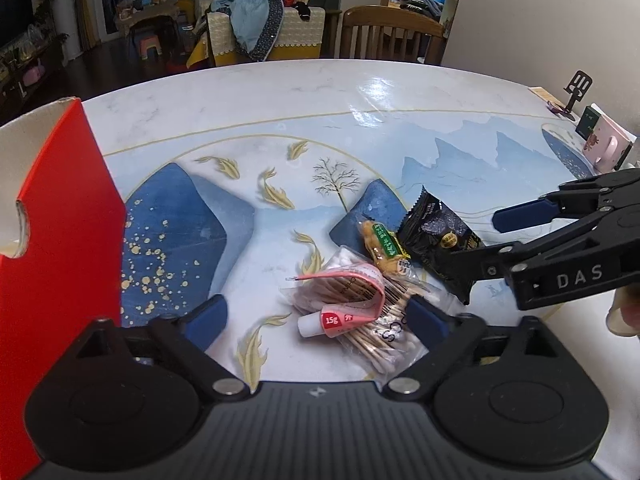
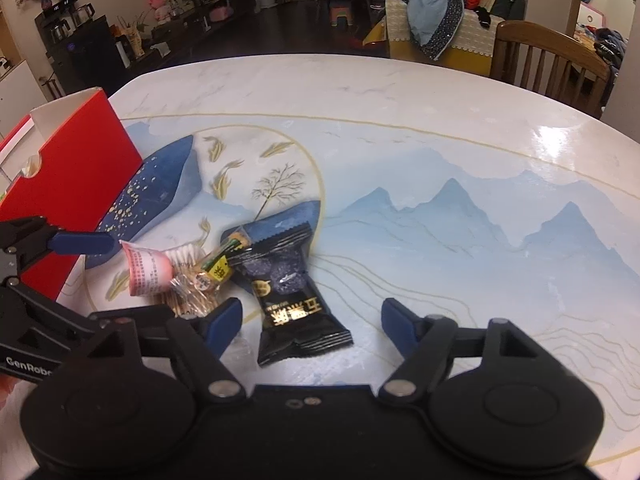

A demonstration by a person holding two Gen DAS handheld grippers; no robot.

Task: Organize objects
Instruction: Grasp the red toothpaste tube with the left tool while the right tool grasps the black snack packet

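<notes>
A small pile lies on the patterned table [image 1: 280, 92]: a pink tube [image 1: 348, 304] on a clear bag of cotton swabs [image 1: 384, 332], a yellow-green snack packet [image 1: 382, 250] and a black snack packet [image 1: 436, 236]. My left gripper [image 1: 316, 320] is open, its jaws standing either side of the tube and swabs. My right gripper [image 2: 312, 320] is open just above the black packet [image 2: 292, 292], and shows from the side in the left wrist view [image 1: 472, 240]. The pink tube [image 2: 146, 270] and yellow-green packet [image 2: 218, 264] lie left of the black packet.
An open red box [image 1: 64, 216] stands at the table's left, also in the right wrist view [image 2: 76, 168]. A phone stand [image 1: 576, 94] and small boxes [image 1: 604, 140] sit at the far right edge. A wooden chair [image 1: 392, 32] stands behind the table.
</notes>
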